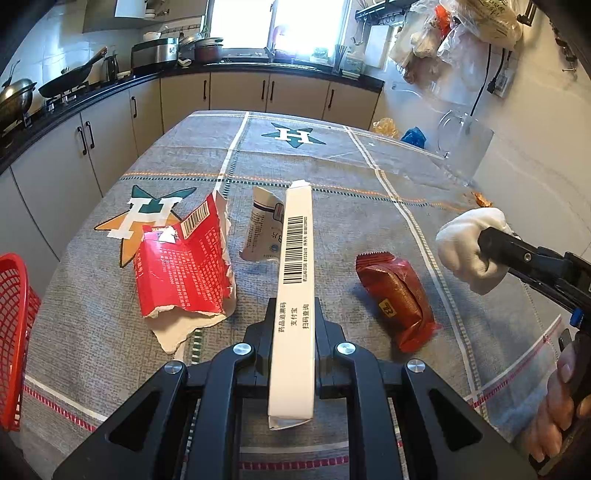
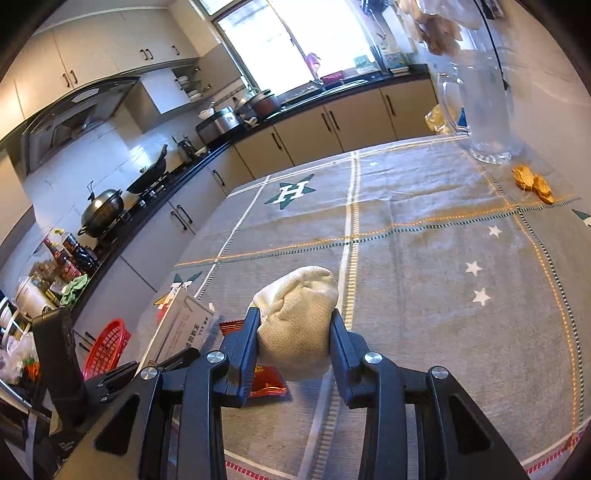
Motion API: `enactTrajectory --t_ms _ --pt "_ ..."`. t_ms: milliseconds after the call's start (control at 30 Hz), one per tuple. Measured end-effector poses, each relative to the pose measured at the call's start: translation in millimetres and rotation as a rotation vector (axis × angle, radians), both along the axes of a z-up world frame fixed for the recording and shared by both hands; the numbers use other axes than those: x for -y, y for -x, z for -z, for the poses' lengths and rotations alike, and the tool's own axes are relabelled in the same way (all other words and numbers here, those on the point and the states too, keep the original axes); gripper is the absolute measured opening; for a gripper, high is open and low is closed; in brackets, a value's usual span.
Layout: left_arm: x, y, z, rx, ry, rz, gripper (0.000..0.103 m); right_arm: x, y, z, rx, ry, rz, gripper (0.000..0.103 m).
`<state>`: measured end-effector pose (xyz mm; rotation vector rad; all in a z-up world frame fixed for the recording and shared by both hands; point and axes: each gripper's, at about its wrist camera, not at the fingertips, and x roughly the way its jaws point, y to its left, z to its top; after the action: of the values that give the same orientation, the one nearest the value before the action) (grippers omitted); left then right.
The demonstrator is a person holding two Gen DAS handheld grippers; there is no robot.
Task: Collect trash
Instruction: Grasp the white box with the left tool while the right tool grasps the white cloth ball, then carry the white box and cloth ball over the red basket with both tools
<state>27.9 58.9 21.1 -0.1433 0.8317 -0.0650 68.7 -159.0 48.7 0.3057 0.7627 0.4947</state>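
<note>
My left gripper [image 1: 293, 314] is shut on a long white carton with barcodes [image 1: 295, 280], held above the table. My right gripper [image 2: 295, 325] is shut on a crumpled white paper towel [image 2: 299, 317]; the towel also shows at the right of the left wrist view [image 1: 469, 243]. On the grey tablecloth [image 1: 369, 221] lie a torn red paper packet [image 1: 184, 269], a crumpled white wrapper [image 1: 264, 229] and a dark red snack packet [image 1: 399, 295]. The snack packet lies under the right gripper [image 2: 266, 384]. A red basket [image 1: 14, 332] stands at the table's left edge.
A clear glass jug [image 2: 484, 110] stands at the far right of the table, with orange crumbs [image 2: 533, 181] beside it. Kitchen cabinets and a counter with pans [image 1: 62, 81] run along the left and back. Bags hang on the right wall [image 1: 461, 29].
</note>
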Motion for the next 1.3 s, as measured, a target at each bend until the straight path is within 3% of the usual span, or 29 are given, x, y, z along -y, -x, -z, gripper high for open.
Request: enactTrajectory --t_ms 900,1300 --pt "4 1 0 0.010 -0.016 0.007 0.013 -7 3 0 0.014 -0.017 -0.060 0.038" --pt "28 28 -22 0.060 -0.089 0.018 0.013 -1 9 -8 0.057 -0.024 -0.034 0.038"
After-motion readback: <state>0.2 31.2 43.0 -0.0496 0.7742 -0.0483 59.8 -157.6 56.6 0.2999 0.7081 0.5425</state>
